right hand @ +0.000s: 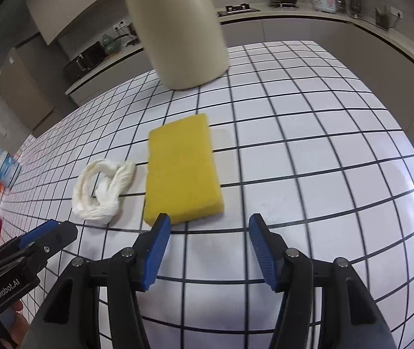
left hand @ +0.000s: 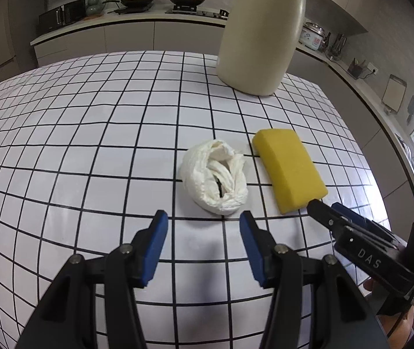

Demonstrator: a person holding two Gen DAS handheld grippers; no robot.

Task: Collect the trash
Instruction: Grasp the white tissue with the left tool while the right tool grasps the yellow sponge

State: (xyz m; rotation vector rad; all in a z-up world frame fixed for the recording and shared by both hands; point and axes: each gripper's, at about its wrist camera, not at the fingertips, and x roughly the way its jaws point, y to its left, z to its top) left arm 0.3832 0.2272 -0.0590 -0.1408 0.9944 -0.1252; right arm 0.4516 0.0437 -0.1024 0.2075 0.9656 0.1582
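Left tongs (left hand: 204, 221) spread wide, empty, poised low over the gridded counter (left hand: 61, 151). Crumpled white tissue (left hand: 215, 177) straight ahead of them, just beyond the blue tips and centred on the gap, resting on the counter; roughly oval, long axis running away from the tongs and leaning a little to their left. Right tongs (right hand: 209, 226) likewise spread and empty, left fingertip (right hand: 161, 226) just at the near edge of the yellow sponge (right hand: 182, 171), whether touching or only overlapping in view not to be told. Sponge lengthwise along the line of approach, offset to the left of the gap rather than between the tips. From the right tongs, tissue (right hand: 102, 195) well off to the left, beside the sponge. Left tongs judged the nearer and better lined up for the tissue: a short advance, then a close across its narrow width. Farther back, tall cream bin (left hand: 262, 29) upright on the counter, probably the destination.
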